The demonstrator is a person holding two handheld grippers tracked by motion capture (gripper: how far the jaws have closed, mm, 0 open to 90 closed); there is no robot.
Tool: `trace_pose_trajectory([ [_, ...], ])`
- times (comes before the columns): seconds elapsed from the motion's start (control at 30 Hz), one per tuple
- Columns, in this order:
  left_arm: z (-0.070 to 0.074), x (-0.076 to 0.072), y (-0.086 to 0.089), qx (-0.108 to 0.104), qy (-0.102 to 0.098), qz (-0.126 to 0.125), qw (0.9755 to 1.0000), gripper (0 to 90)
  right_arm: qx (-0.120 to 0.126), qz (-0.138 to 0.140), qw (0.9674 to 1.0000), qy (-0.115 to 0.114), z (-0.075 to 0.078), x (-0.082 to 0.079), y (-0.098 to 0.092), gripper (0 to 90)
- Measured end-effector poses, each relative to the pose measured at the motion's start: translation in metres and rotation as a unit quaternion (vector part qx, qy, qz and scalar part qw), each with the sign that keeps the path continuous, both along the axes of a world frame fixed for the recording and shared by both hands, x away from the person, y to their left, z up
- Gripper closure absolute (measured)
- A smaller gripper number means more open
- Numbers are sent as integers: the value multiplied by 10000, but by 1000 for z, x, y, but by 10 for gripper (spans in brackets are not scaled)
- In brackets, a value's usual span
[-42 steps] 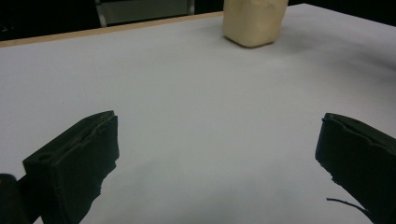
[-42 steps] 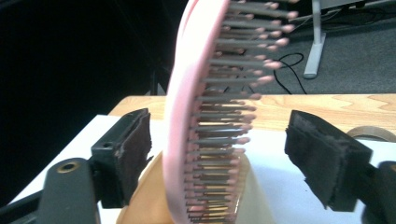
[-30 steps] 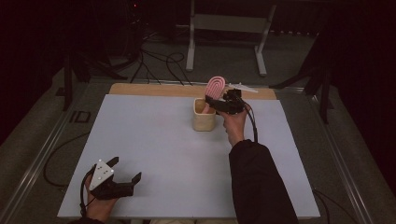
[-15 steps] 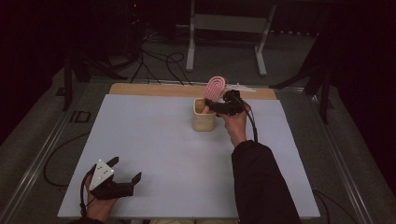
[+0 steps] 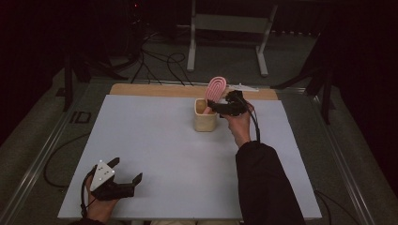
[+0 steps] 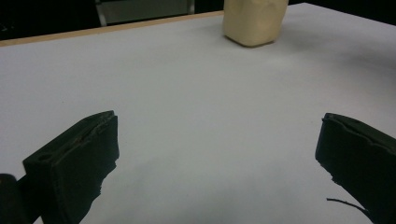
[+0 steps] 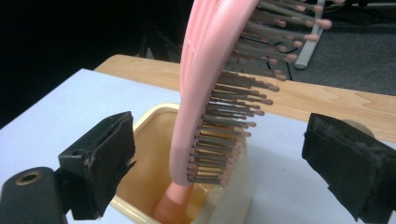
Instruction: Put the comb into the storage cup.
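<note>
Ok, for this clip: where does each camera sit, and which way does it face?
High view: above the person's side, looking forward and down on the table; both forearms, left gripper, right gripper.
Left gripper view: low over the table, facing the cream cup between open jaws.
Right gripper view: at the cup, open jaws flanking the pink hairbrush.
All share the cup.

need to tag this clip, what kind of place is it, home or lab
Most likely a lab or recording studio, not a home: a bare white table in a dark room, cables trailing over the floor behind it, a metal stand beyond, and a hand-held right gripper working at a hairbrush.
</note>
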State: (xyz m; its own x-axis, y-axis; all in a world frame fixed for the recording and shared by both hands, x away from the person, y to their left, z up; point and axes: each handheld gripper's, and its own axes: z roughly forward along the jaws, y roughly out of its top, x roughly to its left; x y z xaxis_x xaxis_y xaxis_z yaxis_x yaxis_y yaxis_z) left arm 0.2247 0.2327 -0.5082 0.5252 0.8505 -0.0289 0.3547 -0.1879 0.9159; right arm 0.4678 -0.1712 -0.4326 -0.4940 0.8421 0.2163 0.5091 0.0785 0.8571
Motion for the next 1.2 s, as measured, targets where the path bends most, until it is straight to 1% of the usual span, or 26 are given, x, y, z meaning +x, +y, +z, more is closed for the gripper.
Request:
trace_pose_trajectory([
  [0.2, 0, 0, -1, 16, 2, -4, 10000, 0, -122, 94, 9999, -4, 0, -2, -1, 94],
  [0.47, 0, 0, 0, 4, -4, 3, 10000, 0, -59, 91, 9999, -7, 0, -6, -6, 93],
  [0.83, 0, 1, -1, 25, 2, 15, 10000, 0, -181, 113, 9998, -5, 0, -13, -16, 93],
  [1.0, 0, 1, -1, 43, 3, 6, 10000, 0, -281, 133, 9995, -19, 2, -16, -20, 93],
  [1.2, 0, 1, -1, 49, 4, 9, 10000, 0, -537, 164, 9984, -67, 2, -22, -21, 94],
])
